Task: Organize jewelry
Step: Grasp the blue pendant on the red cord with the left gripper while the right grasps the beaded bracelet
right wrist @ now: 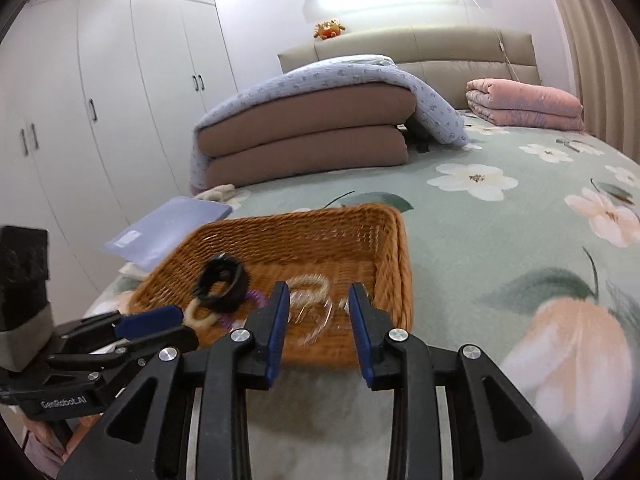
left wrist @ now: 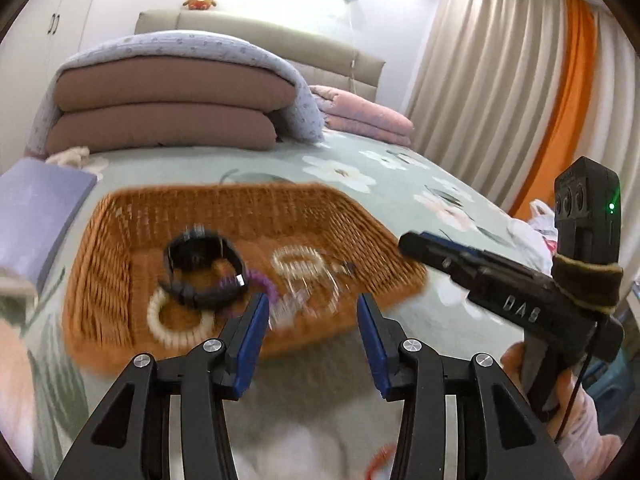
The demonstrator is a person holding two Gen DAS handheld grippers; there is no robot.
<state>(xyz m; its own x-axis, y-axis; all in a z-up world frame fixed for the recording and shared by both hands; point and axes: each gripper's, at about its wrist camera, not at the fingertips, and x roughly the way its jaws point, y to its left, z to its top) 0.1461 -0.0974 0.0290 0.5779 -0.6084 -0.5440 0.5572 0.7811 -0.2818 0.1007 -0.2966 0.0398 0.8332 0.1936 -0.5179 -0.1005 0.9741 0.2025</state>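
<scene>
Wicker basket (left wrist: 120, 248) on floral bedspread (left wrist: 400, 184) holds black watch (left wrist: 204, 272), cream bead bracelets (left wrist: 176, 320), purple coil (left wrist: 260, 284). Left gripper (left wrist: 312, 320) and right gripper (right wrist: 319, 308) both spread apart, empty, near basket's front rim.

This is a bedroom in a home. A wide bed (right wrist: 500, 240) covered with a pale green sheet printed with large white flowers fills the foreground, backed by a padded beige headboard (right wrist: 440, 46). Folded brown quilts under a blue-grey patterned blanket (right wrist: 312, 136) are stacked near the head of the bed, with a folded pink quilt (right wrist: 524, 104) beside them. A small orange plush toy (right wrist: 330, 29) sits on top of the headboard. Tall white wardrobe doors with dark handles (right wrist: 120, 92) line one wall, and pleated beige curtains with an orange panel (left wrist: 520, 92) hang along the other side.
</scene>
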